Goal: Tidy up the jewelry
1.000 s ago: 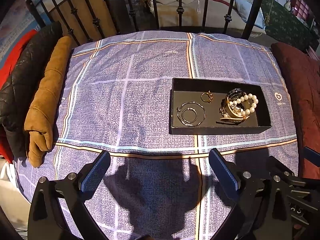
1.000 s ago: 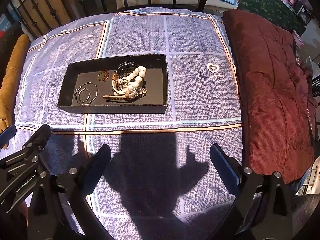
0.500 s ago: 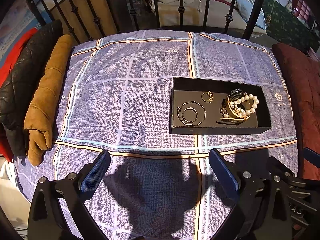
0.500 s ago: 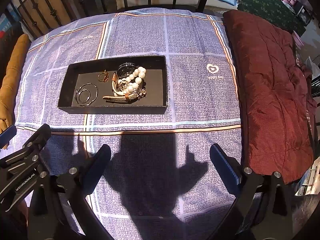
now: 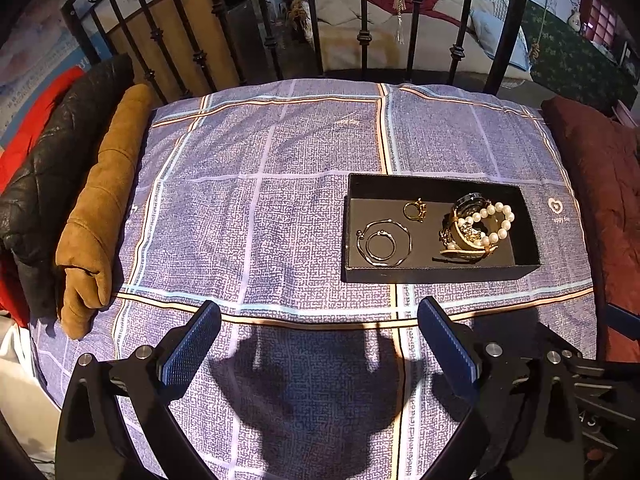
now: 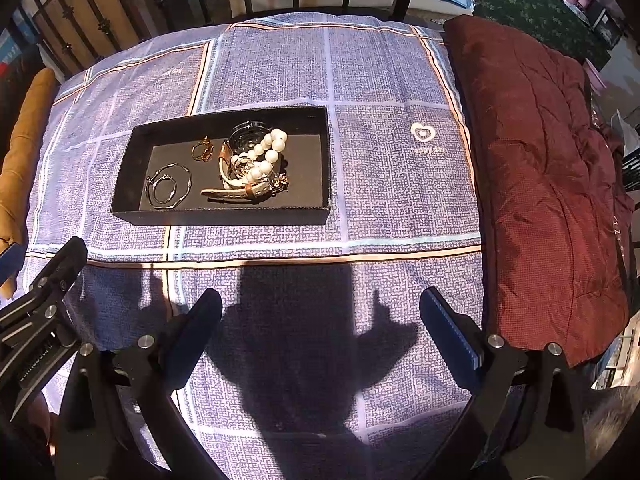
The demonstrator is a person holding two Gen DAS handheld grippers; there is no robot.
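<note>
Jewelry tray (image 5: 436, 272) lies well beyond left claw (image 5: 320, 344) and right claw (image 6: 320, 332), both spread apart.

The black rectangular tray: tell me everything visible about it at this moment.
The shallow black rectangular tray, matte and card-like with low upright walls, lies flat on the blue checked cloth, lidless. Inside, a thin silver hoop pair lies at one end, a small gold ring near the far wall, and a white pearl bracelet tangled with a strapped watch toward the other end. Neither gripper touches it.
</note>
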